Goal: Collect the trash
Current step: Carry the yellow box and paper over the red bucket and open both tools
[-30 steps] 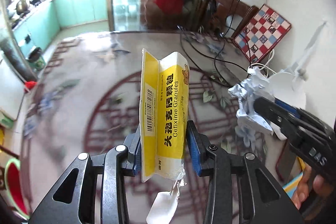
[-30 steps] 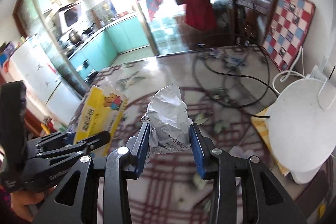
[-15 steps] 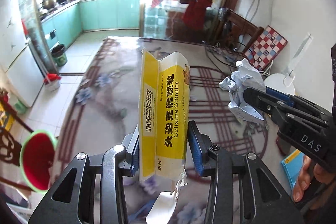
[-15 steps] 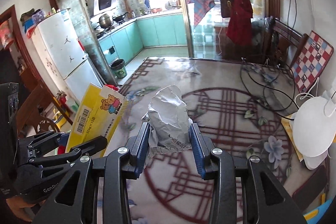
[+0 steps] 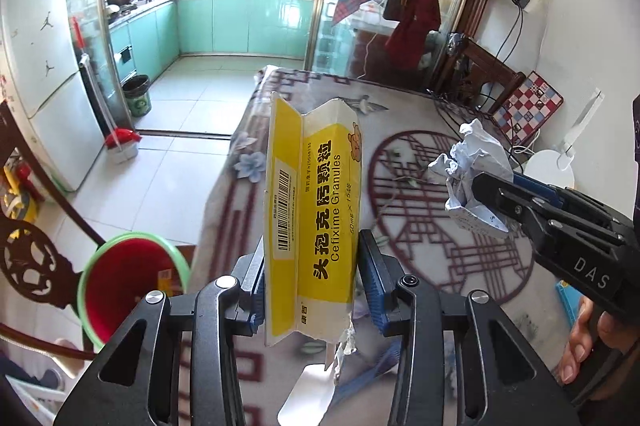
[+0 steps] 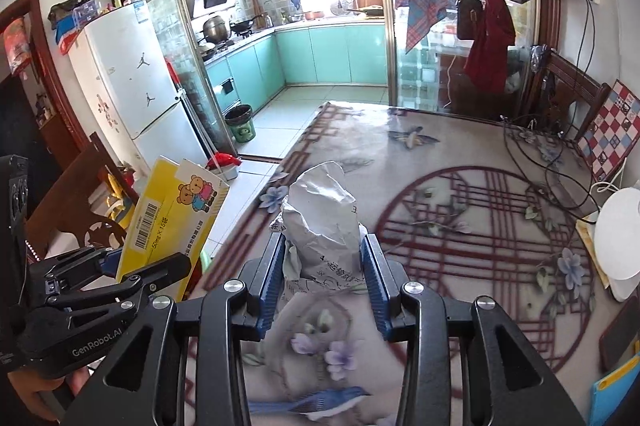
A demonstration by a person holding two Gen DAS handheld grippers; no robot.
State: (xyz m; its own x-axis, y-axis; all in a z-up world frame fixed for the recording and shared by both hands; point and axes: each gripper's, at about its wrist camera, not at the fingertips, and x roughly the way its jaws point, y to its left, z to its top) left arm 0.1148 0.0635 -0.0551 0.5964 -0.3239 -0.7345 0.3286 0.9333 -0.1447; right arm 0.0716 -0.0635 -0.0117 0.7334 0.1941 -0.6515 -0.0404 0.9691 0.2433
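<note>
My left gripper is shut on a yellow Cefixime medicine box and holds it upright above the table's left edge. The box also shows in the right wrist view, at the left. My right gripper is shut on a crumpled white paper ball, raised over the table; the ball shows at the right in the left wrist view. A red bin with a green rim stands on the floor below and left of the box.
The table has a floral cloth with a red round pattern. A white lamp base, cables and a checkered board are at its right. A wooden chair stands by the bin. A fridge is at far left.
Both grippers have lifted and swung left with their loads. The view has risen from the tabletop, and the red bin has come further into the left wrist view.
</note>
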